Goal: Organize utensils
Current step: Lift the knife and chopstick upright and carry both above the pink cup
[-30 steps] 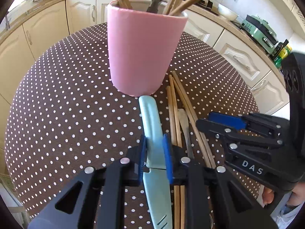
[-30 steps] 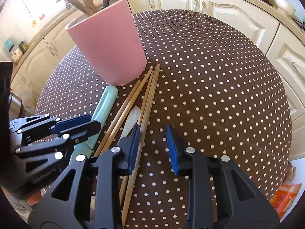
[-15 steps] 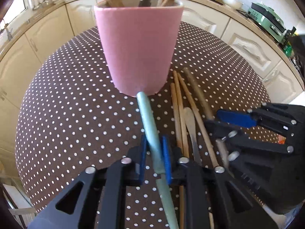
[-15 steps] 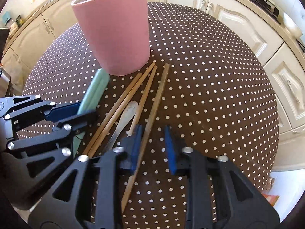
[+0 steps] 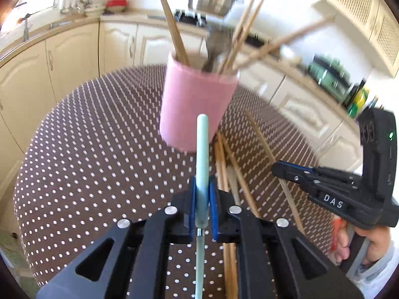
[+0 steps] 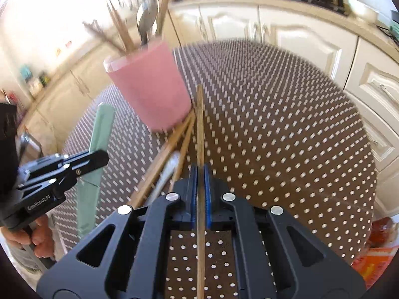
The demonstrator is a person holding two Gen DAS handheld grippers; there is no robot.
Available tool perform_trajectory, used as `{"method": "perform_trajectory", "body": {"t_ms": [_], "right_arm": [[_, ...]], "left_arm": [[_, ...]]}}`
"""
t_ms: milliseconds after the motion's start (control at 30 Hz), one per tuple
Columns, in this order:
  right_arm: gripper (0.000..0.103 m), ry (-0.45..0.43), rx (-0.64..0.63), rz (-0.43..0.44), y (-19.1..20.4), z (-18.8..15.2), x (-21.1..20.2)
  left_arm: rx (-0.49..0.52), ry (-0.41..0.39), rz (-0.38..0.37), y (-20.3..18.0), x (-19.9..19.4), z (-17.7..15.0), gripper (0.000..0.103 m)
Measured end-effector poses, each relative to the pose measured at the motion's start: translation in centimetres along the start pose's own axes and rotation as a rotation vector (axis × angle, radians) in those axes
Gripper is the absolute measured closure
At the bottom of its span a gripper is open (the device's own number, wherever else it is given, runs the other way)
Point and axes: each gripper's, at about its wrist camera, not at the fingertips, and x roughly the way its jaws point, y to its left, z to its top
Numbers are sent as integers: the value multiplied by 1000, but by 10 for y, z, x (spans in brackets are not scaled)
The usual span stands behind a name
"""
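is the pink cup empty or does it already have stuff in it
Not empty: wooden chopsticks and a metal spoon stick up out of the pink cup.

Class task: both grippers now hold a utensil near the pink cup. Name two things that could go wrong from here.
1. The tall pink cup already bristles with wooden sticks; inserting more could snag them or tip it.
2. The right gripper pinches the thin wooden chopstick far from its tip, so it might pivot or slip.
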Motion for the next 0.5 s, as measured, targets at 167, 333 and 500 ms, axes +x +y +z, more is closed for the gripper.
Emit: {"method": "perform_trajectory", "body": {"t_ms": [167, 333, 500], "right_arm": [[97, -217, 17, 76, -2, 13, -50], [97, -371, -16, 103, 5, 28, -79], [97, -470, -30, 104, 11, 46, -98]], "left_arm": [[-17, -159, -46, 4, -38, 9, 93], [-23, -300, -64, 11, -68, 21, 94], [-10, -394, -57, 5, -90, 45, 94]]}}
